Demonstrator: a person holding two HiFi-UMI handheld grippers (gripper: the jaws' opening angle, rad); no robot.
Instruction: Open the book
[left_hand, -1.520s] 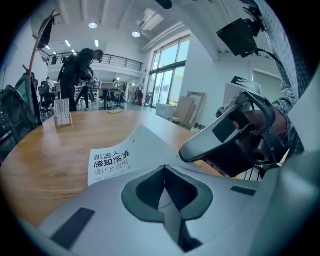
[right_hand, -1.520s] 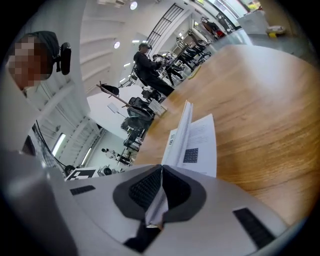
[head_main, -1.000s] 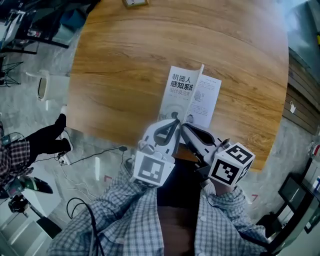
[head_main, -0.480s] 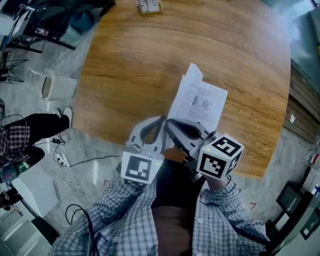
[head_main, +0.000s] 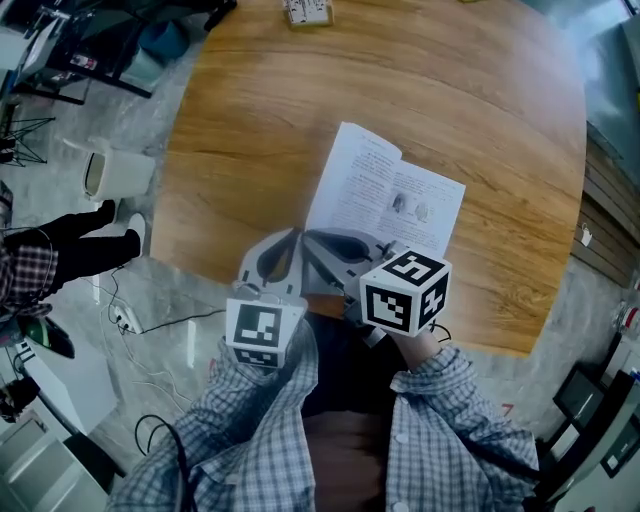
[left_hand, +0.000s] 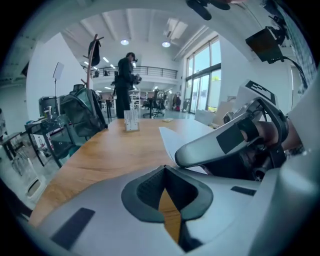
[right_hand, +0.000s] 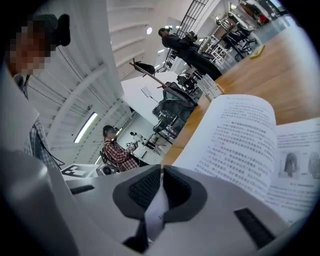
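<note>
Wooden table (head_main: 250, 120) ahead — my right gripper (right_hand: 161, 172) pinches 1 page (right_hand: 235, 145) of the book (head_main: 420, 205); left gripper (left_hand: 165, 176) closed, empty — tugging sideways could tear it.

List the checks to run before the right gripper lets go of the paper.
1. Book open: ok. The book lies on the wooden table with printed pages facing up.
2. Right gripper hold: ok. Its jaws are shut on a page edge.
3. Left gripper free: ok. Its jaws are together with nothing between them.
4. Arched page lying flat: not ok. It curves upward in the right gripper view.
5. Book's near edge fully on the table: cannot tell. The grippers cover it in the head view.
</note>
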